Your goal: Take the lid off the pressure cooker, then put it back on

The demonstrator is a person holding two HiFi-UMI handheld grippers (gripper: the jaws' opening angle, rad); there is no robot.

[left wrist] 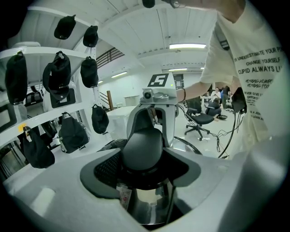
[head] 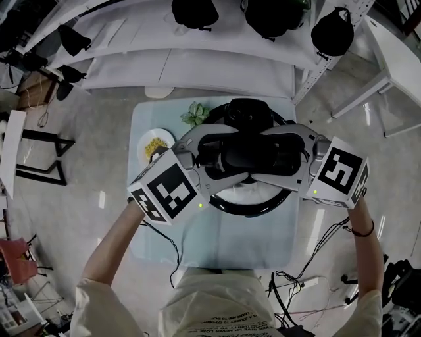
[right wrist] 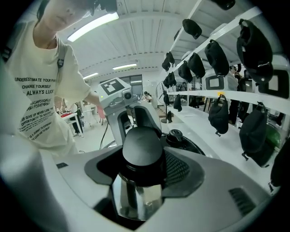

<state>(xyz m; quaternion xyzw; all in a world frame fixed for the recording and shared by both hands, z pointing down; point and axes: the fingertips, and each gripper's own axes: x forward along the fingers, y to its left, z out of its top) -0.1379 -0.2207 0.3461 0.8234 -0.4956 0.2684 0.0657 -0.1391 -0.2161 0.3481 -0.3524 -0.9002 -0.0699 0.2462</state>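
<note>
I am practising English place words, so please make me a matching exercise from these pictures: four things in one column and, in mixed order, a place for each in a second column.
Things
1. pressure cooker
2. plate of yellow food
3. green plant
4. black caps

Places
A. on the shelves beyond the table
B. at the table's far edge
C. in the middle of the table
D. near the table's left edge in the head view

Pairs: 1-C, 2-D, 3-B, 4-A
</note>
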